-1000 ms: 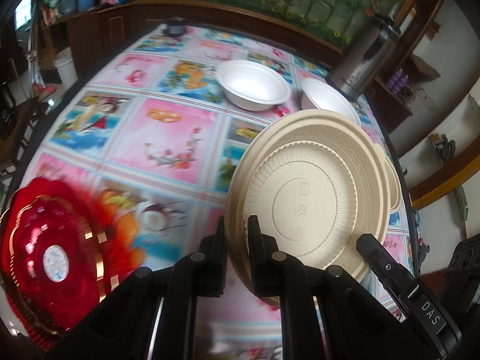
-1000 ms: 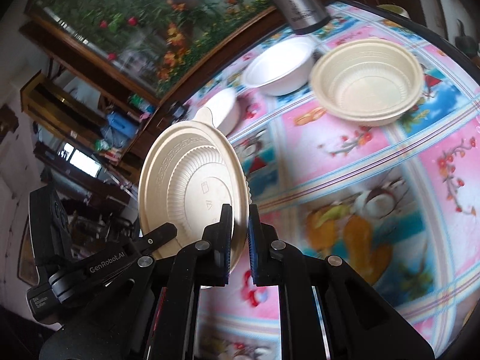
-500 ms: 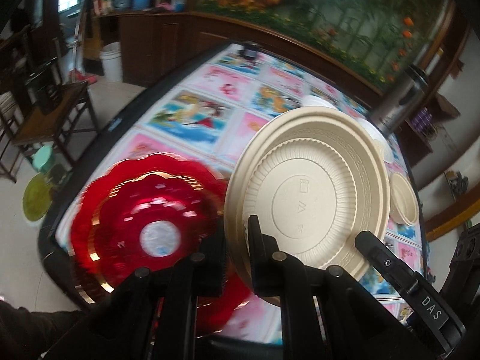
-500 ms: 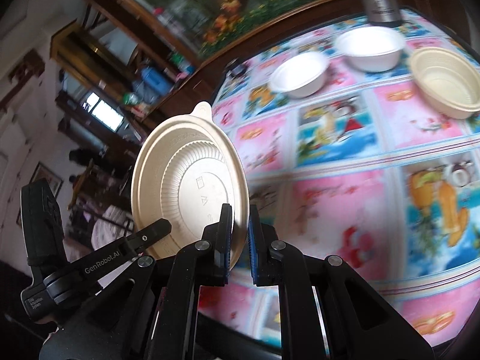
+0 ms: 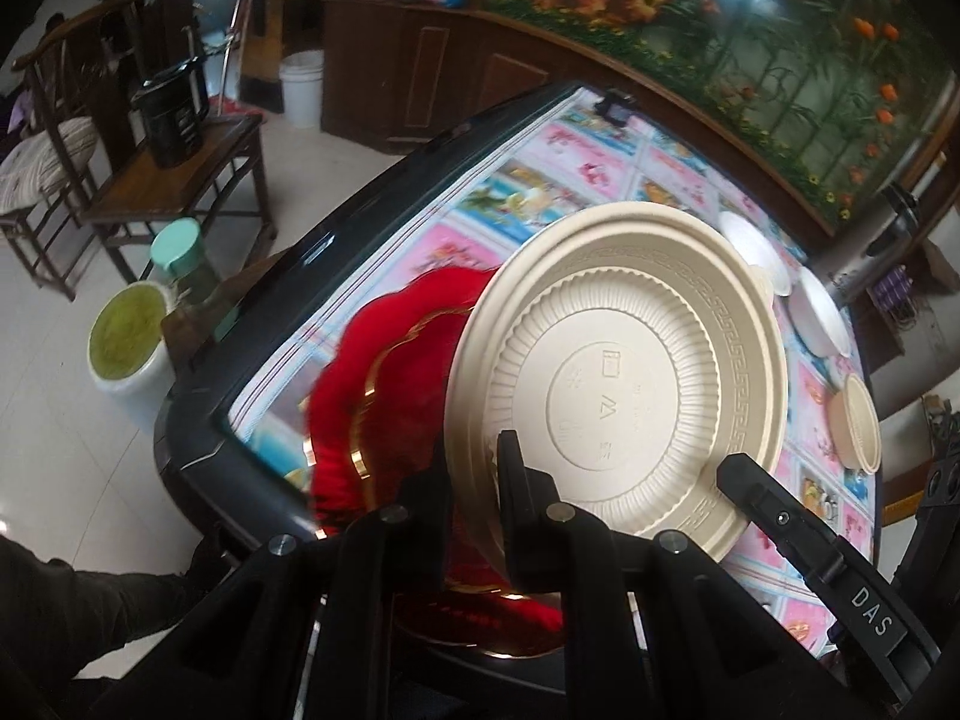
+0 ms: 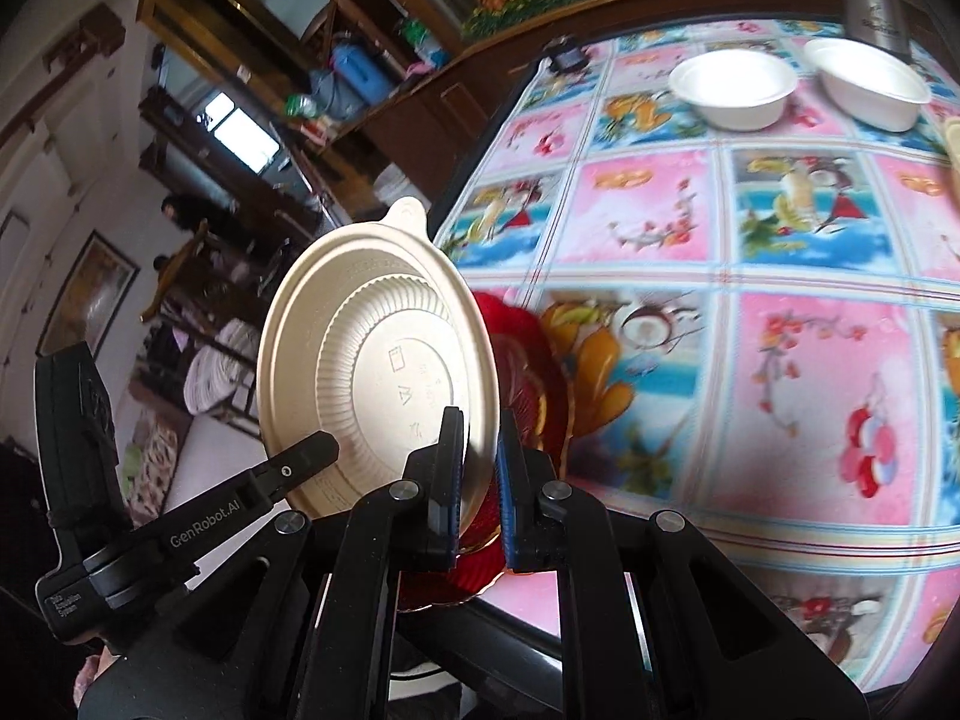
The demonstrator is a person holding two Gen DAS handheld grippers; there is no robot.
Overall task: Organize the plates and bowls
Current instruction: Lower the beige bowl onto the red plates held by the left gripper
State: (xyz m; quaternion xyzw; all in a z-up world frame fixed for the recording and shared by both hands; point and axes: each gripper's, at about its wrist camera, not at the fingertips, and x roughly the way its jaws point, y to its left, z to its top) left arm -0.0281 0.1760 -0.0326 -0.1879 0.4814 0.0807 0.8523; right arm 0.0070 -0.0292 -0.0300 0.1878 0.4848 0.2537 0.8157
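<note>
Beige plate (image 5: 618, 384), round and ribbed, pinched by both claws.

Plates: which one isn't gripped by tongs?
The red plate with gold trim, lying flat near the table's corner. The beige plate is held on edge by both tongs.

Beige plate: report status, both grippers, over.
Left gripper and right gripper both shut on the beige plate, held on edge. Red plate on the table right behind it. Nothing between them.
</note>
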